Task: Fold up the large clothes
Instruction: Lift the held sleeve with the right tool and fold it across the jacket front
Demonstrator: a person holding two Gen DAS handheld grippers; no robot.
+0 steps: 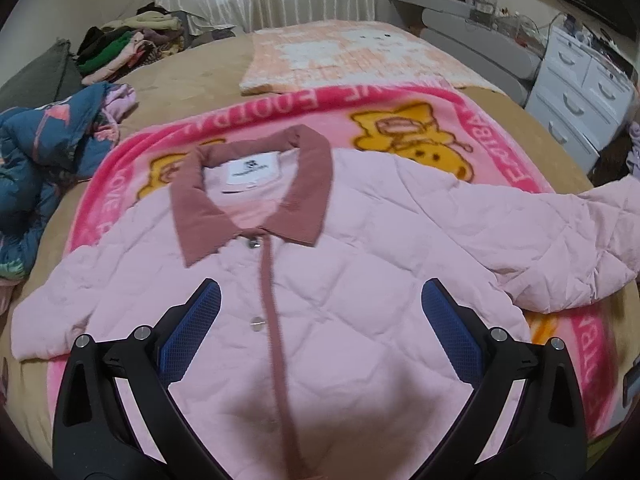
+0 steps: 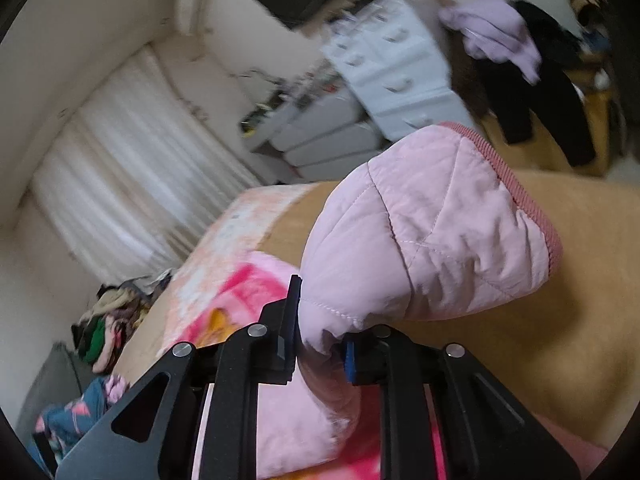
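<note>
A pale pink quilted jacket (image 1: 320, 280) with a dusty-rose collar (image 1: 256, 184) lies face up, buttoned, on a bright pink cartoon blanket (image 1: 400, 120) spread over the bed. My left gripper (image 1: 320, 304) hovers open above the jacket's chest, blue pads wide apart with nothing between them. The jacket's right sleeve (image 1: 568, 240) stretches off to the right. In the right wrist view my right gripper (image 2: 320, 328) is shut on that sleeve (image 2: 432, 232) near its rose-trimmed cuff (image 2: 524, 196), and the cuff end is lifted off the bed.
A blue patterned garment (image 1: 44, 152) lies crumpled at the left of the tan bed cover (image 1: 180, 80). Folded clothes (image 1: 124, 48) pile at the far left. A peach blanket (image 1: 352, 56) covers the far end. White drawers (image 1: 580, 100) stand to the right.
</note>
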